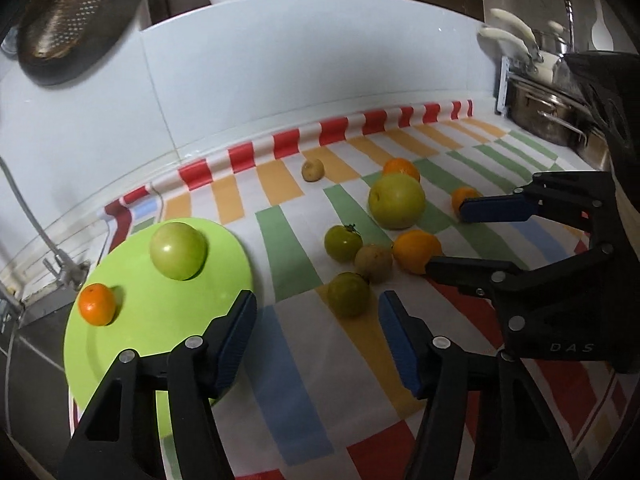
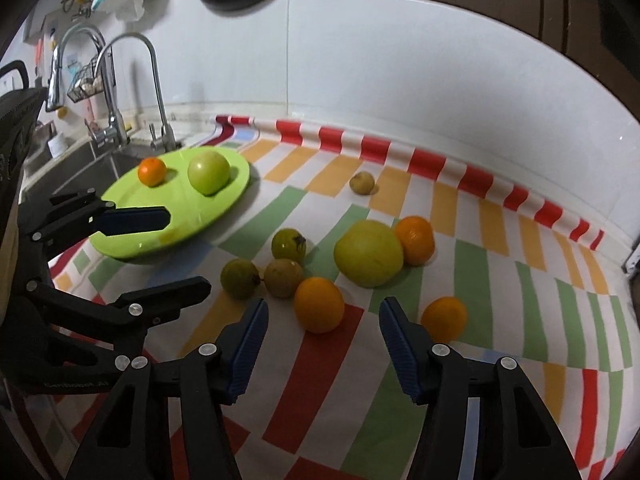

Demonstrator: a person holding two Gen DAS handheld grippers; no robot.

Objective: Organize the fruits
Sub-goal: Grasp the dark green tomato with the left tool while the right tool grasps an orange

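A lime green plate (image 1: 152,320) (image 2: 132,240) holds a green apple (image 1: 179,251) (image 2: 209,171) and a small orange (image 1: 97,304) (image 2: 152,171). On the striped cloth lie a big yellow-green apple (image 1: 397,200) (image 2: 368,253), several oranges including one (image 1: 416,250) (image 2: 319,305), two green tomatoes (image 1: 343,243) (image 2: 288,245), and brownish round fruits (image 1: 374,263) (image 2: 283,278). My left gripper (image 1: 316,332) is open and empty, beside the plate. My right gripper (image 2: 322,338) is open and empty, just in front of that orange; it also shows in the left wrist view (image 1: 444,236).
A sink with chrome taps (image 2: 156,92) lies left of the plate. Steel pots (image 1: 548,112) stand at the far right. A small brown fruit (image 1: 313,170) (image 2: 362,182) lies near the white tiled wall (image 1: 280,80). A colander (image 1: 68,12) hangs above.
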